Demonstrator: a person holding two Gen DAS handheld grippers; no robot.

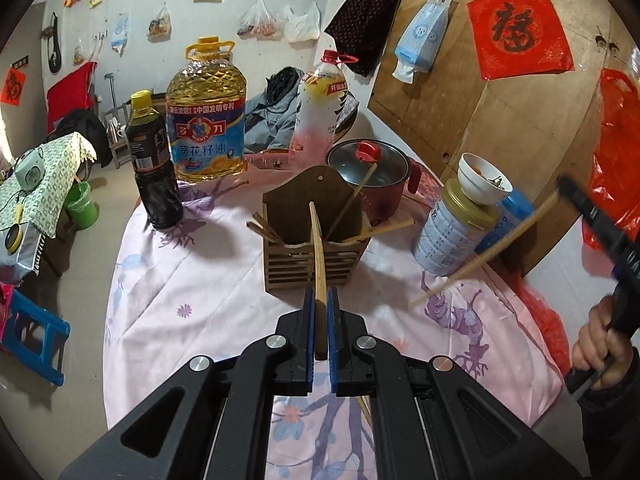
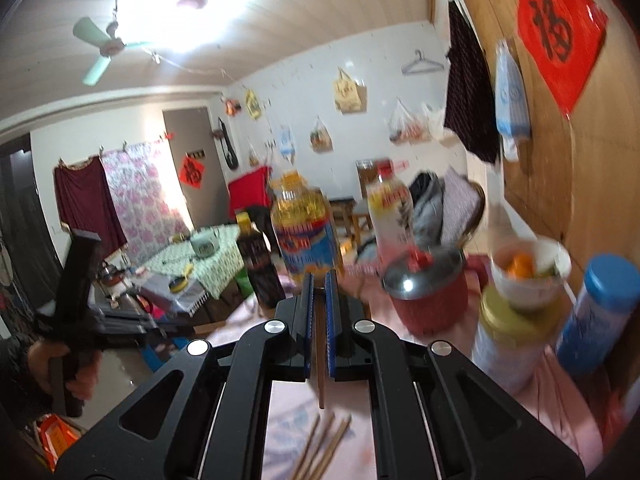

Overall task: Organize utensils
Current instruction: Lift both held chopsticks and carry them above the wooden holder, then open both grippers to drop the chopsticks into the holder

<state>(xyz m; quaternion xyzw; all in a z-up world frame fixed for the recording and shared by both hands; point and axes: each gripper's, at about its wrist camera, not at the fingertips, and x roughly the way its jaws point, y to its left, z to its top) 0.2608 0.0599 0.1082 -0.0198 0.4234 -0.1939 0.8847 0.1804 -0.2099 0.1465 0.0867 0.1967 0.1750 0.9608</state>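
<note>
The left gripper (image 1: 321,300) is clamped on a thin bamboo chopstick (image 1: 319,248) near its blunt end, tip toward the slatted wooden holder (image 1: 312,240) mid-table. The right gripper (image 2: 319,284) pinches another chopstick (image 1: 480,252), seen to the right. Light, stiff and smooth, each likely swivels unless gripped nearer mid-length.

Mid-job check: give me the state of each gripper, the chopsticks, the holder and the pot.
Left gripper: shut on a chopstick.
Right gripper: shut on a second chopstick.
Wooden holder: upright, several chopsticks inside.
Loose chopsticks: lying on the tablecloth.
Red pot: lid on.
</note>
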